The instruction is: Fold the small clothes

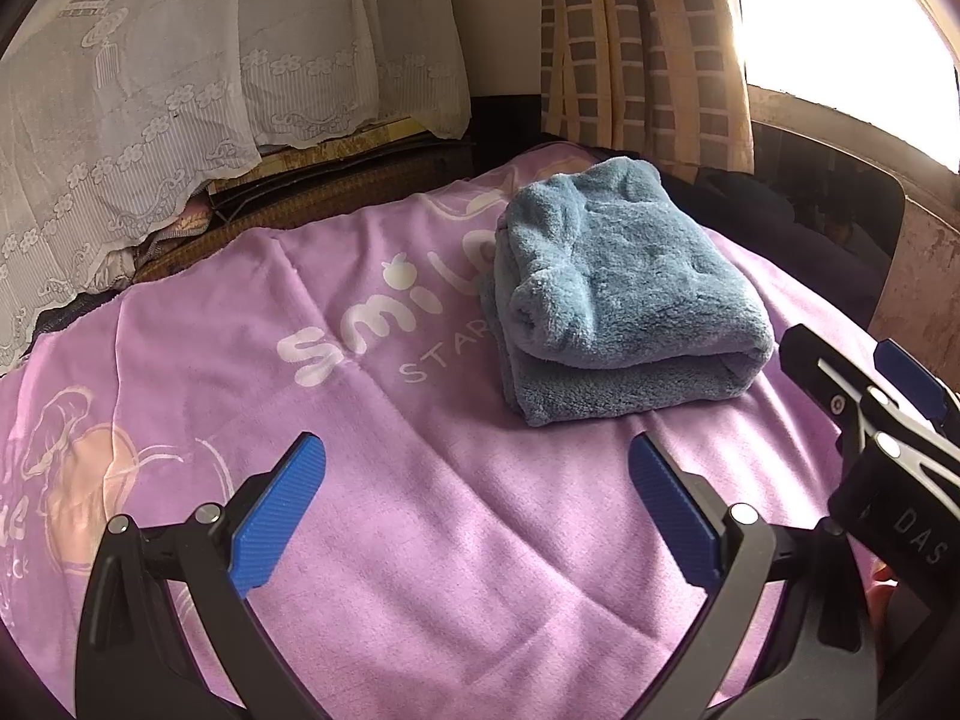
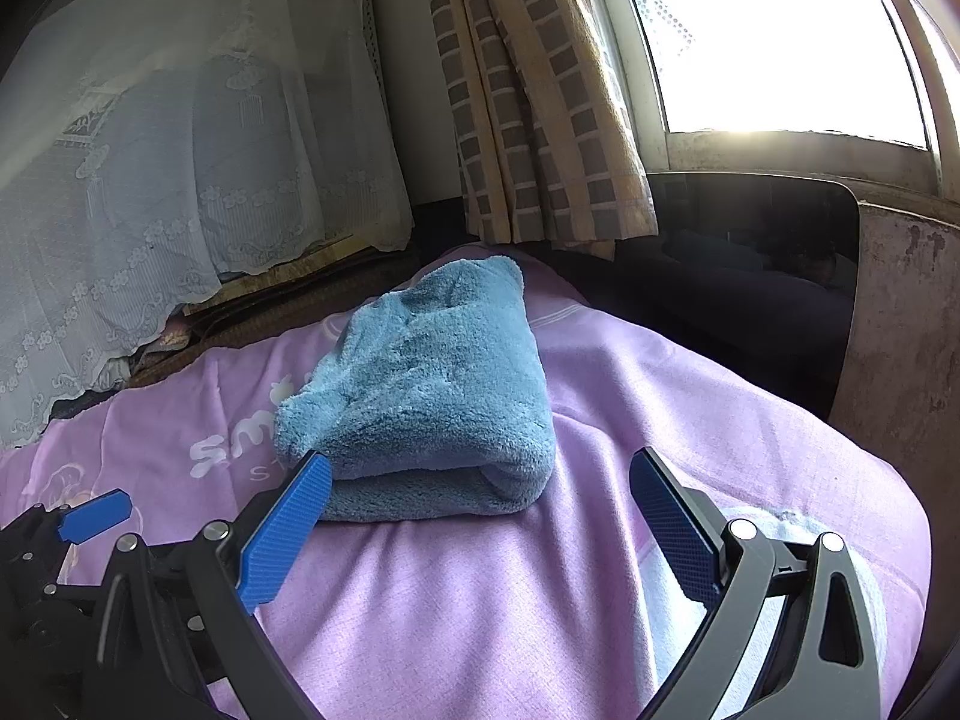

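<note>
A fluffy blue garment (image 1: 624, 294) lies folded into a thick bundle on the purple blanket (image 1: 420, 480); it also shows in the right wrist view (image 2: 432, 390). My left gripper (image 1: 477, 468) is open and empty, low over the blanket, short of the bundle and to its left. My right gripper (image 2: 480, 480) is open and empty just in front of the bundle's folded edge, its left fingertip (image 2: 312, 474) in front of the bundle's near left corner. The right gripper also shows at the right edge of the left wrist view (image 1: 882, 384).
The purple blanket with white "smile" lettering (image 1: 360, 330) covers the work surface. A white lace cloth (image 1: 180, 90) drapes over furniture at the back left. A checked curtain (image 2: 540, 90), a bright window (image 2: 780, 30) and a dark panel (image 2: 750, 276) are at the back right.
</note>
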Available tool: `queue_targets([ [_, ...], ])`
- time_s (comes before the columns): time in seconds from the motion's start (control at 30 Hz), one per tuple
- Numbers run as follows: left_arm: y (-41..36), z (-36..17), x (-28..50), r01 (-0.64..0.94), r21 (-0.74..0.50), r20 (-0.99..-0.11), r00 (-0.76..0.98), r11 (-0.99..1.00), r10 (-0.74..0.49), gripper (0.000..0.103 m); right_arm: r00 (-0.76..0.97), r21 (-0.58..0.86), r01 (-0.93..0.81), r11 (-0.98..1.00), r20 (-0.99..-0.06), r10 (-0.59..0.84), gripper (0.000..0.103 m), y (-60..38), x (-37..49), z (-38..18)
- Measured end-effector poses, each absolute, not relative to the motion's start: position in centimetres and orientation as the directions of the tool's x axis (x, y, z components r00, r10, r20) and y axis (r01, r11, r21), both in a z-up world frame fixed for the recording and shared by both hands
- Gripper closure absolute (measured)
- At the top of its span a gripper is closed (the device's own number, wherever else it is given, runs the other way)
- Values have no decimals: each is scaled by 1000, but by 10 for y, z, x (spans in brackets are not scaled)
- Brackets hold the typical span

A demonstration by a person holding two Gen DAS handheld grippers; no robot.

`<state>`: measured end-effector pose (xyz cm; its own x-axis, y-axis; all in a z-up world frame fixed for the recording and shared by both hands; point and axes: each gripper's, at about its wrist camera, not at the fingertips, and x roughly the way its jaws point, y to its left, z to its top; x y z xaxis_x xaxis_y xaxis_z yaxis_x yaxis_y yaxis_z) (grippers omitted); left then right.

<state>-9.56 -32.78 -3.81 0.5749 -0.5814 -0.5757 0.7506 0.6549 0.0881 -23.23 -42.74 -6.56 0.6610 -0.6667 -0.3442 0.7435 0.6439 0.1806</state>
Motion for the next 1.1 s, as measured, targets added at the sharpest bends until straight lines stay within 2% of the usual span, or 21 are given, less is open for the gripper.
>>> queue_targets([
  [1.1,-325,-41,-95,744,98,-580,583,661,-569,5,662,189,743,642,-344,-666,4,-427,-236,-66],
])
